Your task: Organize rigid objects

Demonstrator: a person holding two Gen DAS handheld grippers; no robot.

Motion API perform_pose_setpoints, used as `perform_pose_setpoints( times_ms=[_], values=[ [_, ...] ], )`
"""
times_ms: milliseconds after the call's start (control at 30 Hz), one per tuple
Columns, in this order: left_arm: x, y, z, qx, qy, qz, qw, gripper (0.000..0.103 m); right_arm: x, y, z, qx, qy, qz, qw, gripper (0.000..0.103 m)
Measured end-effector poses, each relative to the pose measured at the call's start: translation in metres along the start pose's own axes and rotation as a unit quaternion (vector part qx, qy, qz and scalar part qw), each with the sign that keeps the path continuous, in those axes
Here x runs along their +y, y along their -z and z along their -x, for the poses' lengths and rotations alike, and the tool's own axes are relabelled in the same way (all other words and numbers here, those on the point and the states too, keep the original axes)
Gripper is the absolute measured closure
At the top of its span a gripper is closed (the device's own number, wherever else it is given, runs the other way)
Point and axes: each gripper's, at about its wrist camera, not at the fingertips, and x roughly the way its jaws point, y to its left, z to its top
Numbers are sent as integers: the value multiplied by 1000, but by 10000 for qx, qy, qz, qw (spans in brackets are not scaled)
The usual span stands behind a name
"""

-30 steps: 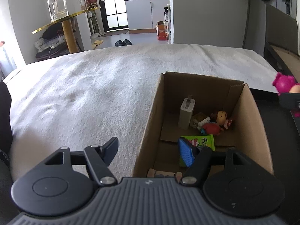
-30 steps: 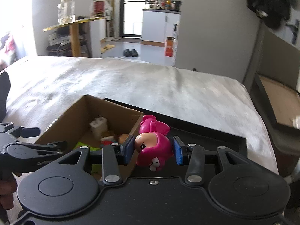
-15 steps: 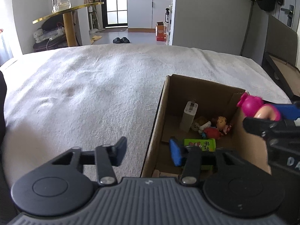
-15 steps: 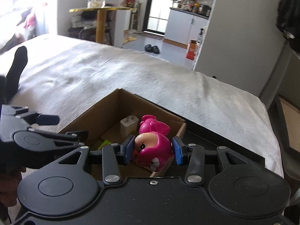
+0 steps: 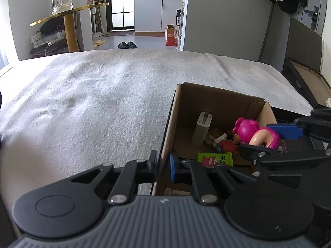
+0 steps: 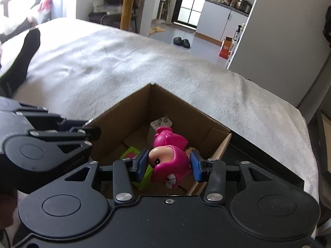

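Note:
An open cardboard box (image 5: 217, 97) stands on the bed and holds a white charger (image 5: 202, 128), a green packet (image 5: 215, 159) and a small red figure (image 5: 227, 145). My left gripper (image 5: 163, 163) is shut on the box's left wall, one pad outside and one inside. In the right wrist view the left gripper (image 6: 91, 132) shows at the left, at the box (image 6: 128, 113) wall. My right gripper (image 6: 168, 165) is shut on a pink toy figure (image 6: 171, 157) and holds it over the inside of the box. The left wrist view shows the pink toy (image 5: 248, 131) above the box's right side.
A white blanket (image 5: 93, 95) covers the bed around the box. A black tray (image 6: 258, 161) lies under the box's right side. A person's black-socked foot (image 6: 26, 49) rests at the far left. A gold side table (image 5: 68, 14) with a glass jar stands beyond the bed.
My left jaws have closed from wide open onto the box's left wall. My right gripper has carried the pink toy leftward, from outside the right rim to over the inside of the box.

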Motion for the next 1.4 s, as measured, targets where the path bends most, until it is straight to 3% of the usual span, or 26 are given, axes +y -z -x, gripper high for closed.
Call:
perform_pose_setpoints(
  times_ms=[233, 433, 733, 833, 900, 1067, 1200, 1400],
  values=[
    [-2, -3, 1, 34, -27, -104, 9999, 92, 2, 0, -4, 77, 128, 120, 9998, 56],
    [-6, -4, 3, 30, -61, -222, 9997, 91, -9, 5, 9, 14, 80, -142, 9999, 57],
    [-5, -1, 1, 448, -86, -333, 9984, 87, -34, 14, 40, -190, 74, -772, 9968, 57],
    [-6, -1, 4, 549, -76, -414, 9976, 78, -42, 18, 49, -245, 66, -975, 9949, 54],
    [-7, -1, 10, 573, -76, -401, 9975, 64, -48, 20, 54, -260, 54, -1152, 9930, 51],
    [-15, -4, 26, 543, -54, -504, 9972, 50, -63, 30, 65, -308, 36, -1658, 9857, 41],
    [-22, -9, 38, 542, 55, -582, 9968, 41, -71, 37, 77, -391, 74, -1892, 9811, 24],
    [-35, -13, 59, 515, 286, -656, 9961, 25, -87, 54, 99, -506, 142, -2340, 9708, 9]
  ],
)
